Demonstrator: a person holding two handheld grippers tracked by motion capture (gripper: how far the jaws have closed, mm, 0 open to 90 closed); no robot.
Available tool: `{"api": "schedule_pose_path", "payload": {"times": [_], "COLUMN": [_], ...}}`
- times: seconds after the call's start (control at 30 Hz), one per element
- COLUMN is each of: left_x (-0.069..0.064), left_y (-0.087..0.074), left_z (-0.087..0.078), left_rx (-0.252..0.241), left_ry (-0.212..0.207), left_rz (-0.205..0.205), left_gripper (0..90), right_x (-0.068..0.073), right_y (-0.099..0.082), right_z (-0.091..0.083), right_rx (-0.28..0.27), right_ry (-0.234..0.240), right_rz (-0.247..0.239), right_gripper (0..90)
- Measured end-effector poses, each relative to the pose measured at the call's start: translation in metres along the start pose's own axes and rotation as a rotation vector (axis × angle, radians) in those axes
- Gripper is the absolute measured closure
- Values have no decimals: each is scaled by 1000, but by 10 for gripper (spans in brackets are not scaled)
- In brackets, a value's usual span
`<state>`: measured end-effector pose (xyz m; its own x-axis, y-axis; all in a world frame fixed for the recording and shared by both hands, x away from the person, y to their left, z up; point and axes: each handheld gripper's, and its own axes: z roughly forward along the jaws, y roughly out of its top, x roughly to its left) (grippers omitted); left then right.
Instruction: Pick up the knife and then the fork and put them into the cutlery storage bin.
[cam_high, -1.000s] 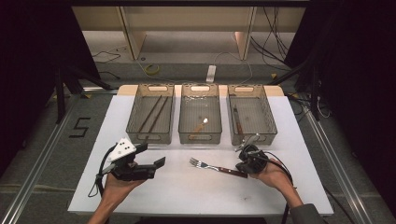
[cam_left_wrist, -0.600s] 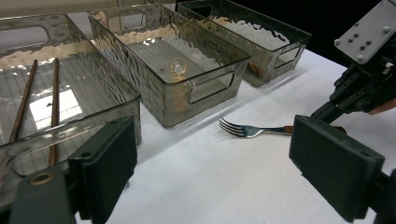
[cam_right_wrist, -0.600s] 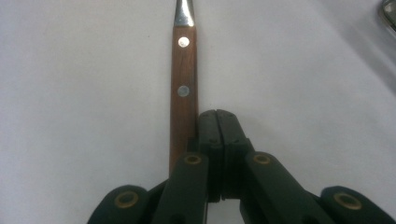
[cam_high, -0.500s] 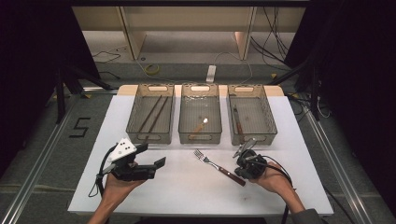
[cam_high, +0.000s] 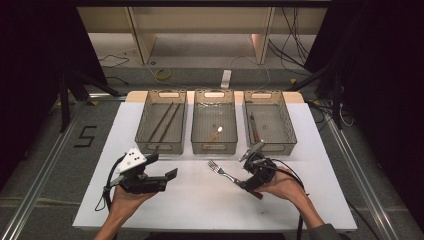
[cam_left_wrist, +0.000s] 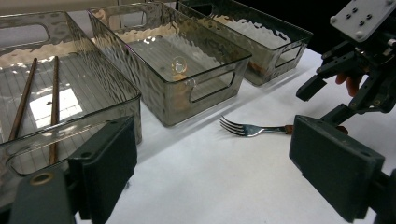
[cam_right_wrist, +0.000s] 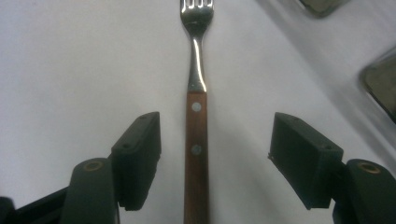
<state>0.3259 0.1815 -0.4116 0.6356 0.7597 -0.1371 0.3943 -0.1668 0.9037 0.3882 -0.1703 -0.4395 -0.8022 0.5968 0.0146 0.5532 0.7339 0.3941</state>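
glossy metal fork (cam_right_wrist: 196, 93), wooden handle

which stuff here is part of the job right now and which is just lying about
In the job:
- fork, lying on the table between the right tool's open jaws, which have just been opening
- right bin, nearest it, holding cutlery

Lying about:
- left bin with chopsticks
- middle bin
- left tool, open, holding nothing

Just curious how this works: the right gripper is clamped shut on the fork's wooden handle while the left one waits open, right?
Not quite. The right gripper has just been opening; the right gripper view shows the fork lying between its pads, untouched. The left gripper does wait open.
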Motion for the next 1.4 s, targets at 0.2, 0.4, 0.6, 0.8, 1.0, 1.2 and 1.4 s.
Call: {"api": "schedule_pose_path", "payload": {"times": [0.2,0.4,0.6,0.8,1.0,1.2,1.4], "left_x": [0,0,-1,0,0,-1,0], "left_y": [0,0,0,0,0,0,0], "left_z": [0,1,1,1,1,1,1], "left_rx": [-2,0,0,-2,2,3,3], "left_ry": [1,4,4,4,4,3,3], "left_rz": [-2,-3,-1,0,5,5,6], "left_gripper": [146,143,143,143,143,143,143], "right_x": [-1,0,3,3,3,3,3], "right_y": [5,7,10,11,12,12,12], "right_z": [9,13,16,21,21,24,26], "right_rx": [35,55,80,101,107,114,127], "right_ry": [0,-1,1,6,19,18,12], "right_rz": [-15,-24,-33,-57,-52,-82,-95], "right_gripper": [404,479,549,617,646,669,694]}}
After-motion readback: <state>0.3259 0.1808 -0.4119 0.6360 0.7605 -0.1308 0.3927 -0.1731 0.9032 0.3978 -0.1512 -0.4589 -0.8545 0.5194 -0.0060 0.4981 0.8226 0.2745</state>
